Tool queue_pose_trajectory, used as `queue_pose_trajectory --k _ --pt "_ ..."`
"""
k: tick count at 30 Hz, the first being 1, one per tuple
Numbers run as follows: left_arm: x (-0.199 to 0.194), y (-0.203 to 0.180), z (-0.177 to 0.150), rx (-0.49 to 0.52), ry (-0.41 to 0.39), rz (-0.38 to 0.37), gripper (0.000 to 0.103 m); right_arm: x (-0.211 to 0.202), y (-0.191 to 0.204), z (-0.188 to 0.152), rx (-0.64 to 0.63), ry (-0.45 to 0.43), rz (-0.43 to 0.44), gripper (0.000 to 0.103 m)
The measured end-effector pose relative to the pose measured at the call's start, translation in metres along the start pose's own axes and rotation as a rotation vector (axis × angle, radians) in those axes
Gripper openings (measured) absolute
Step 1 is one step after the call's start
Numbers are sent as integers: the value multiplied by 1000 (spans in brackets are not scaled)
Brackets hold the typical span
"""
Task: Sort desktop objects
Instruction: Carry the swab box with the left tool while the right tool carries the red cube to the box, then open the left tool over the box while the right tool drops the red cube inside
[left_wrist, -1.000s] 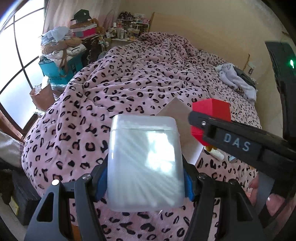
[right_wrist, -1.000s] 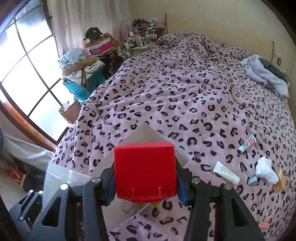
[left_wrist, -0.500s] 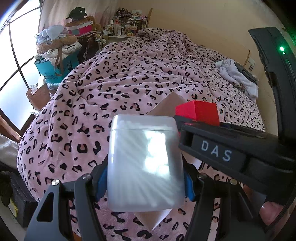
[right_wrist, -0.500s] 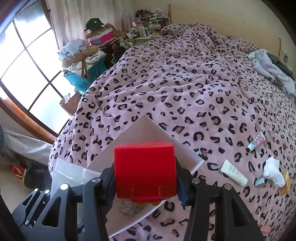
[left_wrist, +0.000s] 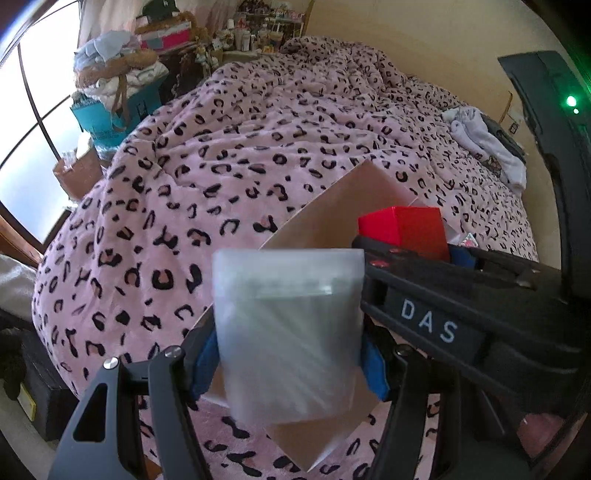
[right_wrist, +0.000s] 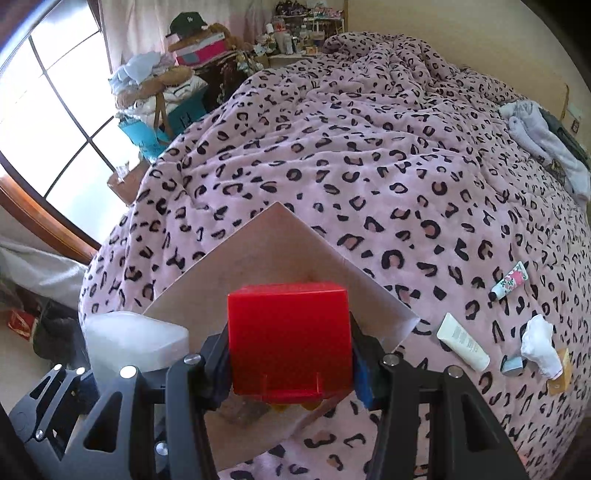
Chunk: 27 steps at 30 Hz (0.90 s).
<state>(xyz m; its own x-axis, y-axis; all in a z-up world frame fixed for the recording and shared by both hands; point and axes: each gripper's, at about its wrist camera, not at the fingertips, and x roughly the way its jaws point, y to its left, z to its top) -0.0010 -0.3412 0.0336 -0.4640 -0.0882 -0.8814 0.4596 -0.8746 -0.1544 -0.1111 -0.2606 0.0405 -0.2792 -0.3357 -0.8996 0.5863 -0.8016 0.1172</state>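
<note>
Left gripper (left_wrist: 290, 354) clamped on frosted box (left_wrist: 291, 332), blue pads pressed on both its sides. Right gripper (right_wrist: 290, 354) clamped on red box (right_wrist: 290, 336), jaws at mid spread, pads tight on both flanks. Both boxes held in the air above a flat board (right_wrist: 273, 251) lying on the leopard bedspread (right_wrist: 369, 147). Frosted box just left of red box, close together, touching or not: cannot tell. Something small and yellowish under the red box on the board, too hidden to name.

Progress, judged: mid-task. Two items in hand, neither set down yet, apparently headed for the board. Board otherwise mostly bare.

Left to do: loose items on the bedspread to the right, well apart from the board: white tube (right_wrist: 463, 347), floral tube (right_wrist: 508, 280), crumpled white wad (right_wrist: 539, 347), small grey bit (right_wrist: 511, 365) beside it, yellowish packet (right_wrist: 559, 376) at the wad's far side. None sorted yet. Clothes pile (right_wrist: 543, 136) at far right edge of bed, probably not part of the job.
</note>
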Motion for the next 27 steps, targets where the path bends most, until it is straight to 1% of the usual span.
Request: queue_pose_trajectory --k 5,8,11,15,21,25,27 --pt "3 1 2 -5 20 13 65 7 0 4 -18 38 -5 52" --pt "3 5 4 -28 46 -5 65 9 1 7 -41 68 -15 52" --pt "3 6 6 -38 51 -3 65 11 0 9 -58 90 -23 52" --pt "5 5 6 -48 54 -12 65 13 1 10 -67 98 -30 52" --pt "13 7 3 -62 80 -21 65 14 0 9 -73 108 -36 52" --pt "9 5 2 -61 73 -9 65 15 0 10 -80 117 -34 52" --pt "6 5 2 -63 71 -19 65 15 1 9 -90 124 -38 53"
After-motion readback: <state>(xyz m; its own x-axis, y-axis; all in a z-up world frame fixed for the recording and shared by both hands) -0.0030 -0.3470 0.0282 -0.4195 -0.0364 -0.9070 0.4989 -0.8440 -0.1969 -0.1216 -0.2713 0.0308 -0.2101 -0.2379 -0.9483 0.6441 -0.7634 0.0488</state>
